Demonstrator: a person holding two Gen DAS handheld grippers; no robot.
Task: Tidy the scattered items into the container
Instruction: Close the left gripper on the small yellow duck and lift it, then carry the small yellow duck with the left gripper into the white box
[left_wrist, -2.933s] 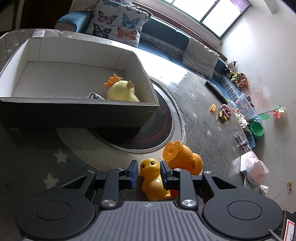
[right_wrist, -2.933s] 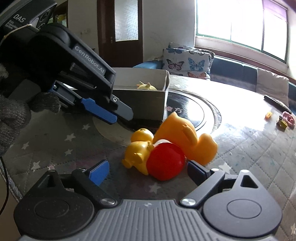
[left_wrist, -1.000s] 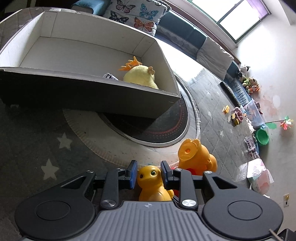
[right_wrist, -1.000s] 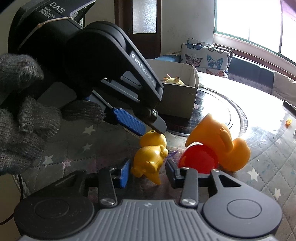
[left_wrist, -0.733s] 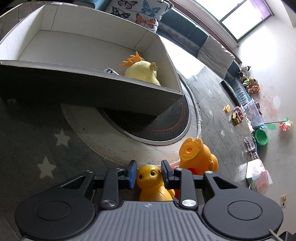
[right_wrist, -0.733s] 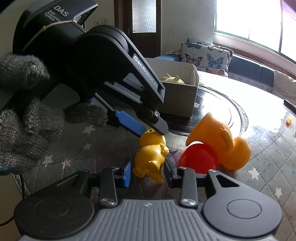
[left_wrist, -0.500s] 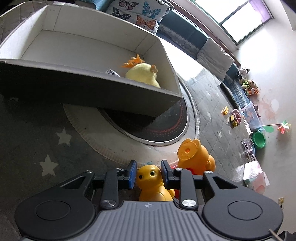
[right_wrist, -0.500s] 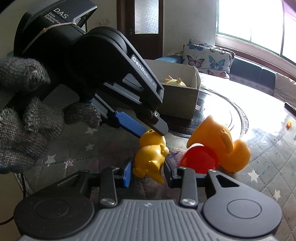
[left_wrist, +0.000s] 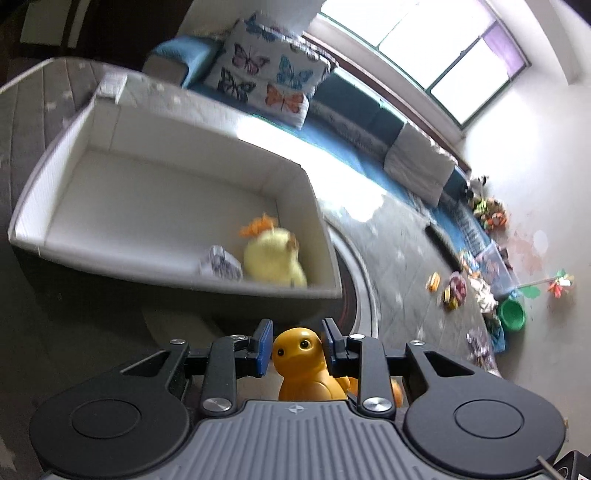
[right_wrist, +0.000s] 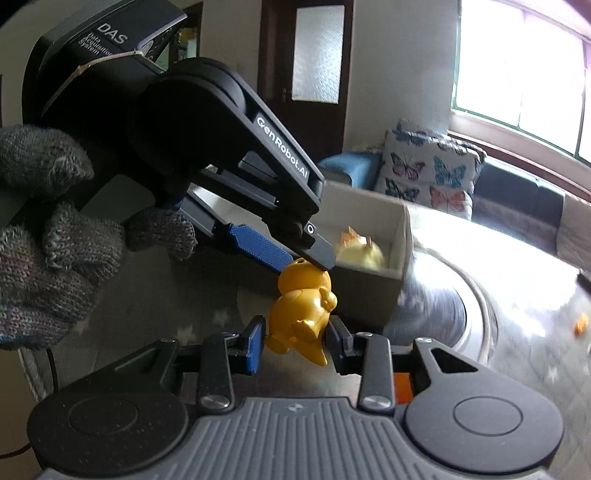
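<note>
Left hand-held gripper (left_wrist: 297, 345): its blue-padded fingers are closed on the head of a small orange toy duck (left_wrist: 303, 363), which faces the camera. The right wrist view shows this same gripper (right_wrist: 306, 264) from the side, gripped by a hand in a grey knit glove (right_wrist: 55, 243), pinching the top of one duck's head above the bench (right_wrist: 498, 332).

Right hand-held gripper (right_wrist: 295, 345): its fingers are drawn in narrow against the sides of a second yellow-orange toy figure (right_wrist: 301, 325), which hangs tilted, feet toward the camera, directly below the left gripper's duck and touching it. Both toys appear clear of the bench surface, though the blur prevents certainty.

Container: an open cardboard box (left_wrist: 110, 184) with a white interior stands on the bench just beyond the left gripper. A pale yellow plush chick (left_wrist: 273, 258) with an orange tuft lies in its near right corner, beside a small printed packet (left_wrist: 221, 264). The box (right_wrist: 395, 251) also shows behind the toys in the right wrist view.

Background: a butterfly-print cushion (left_wrist: 266, 81) on a blue sofa, and scattered toys on the floor (left_wrist: 535, 332) at the right.
</note>
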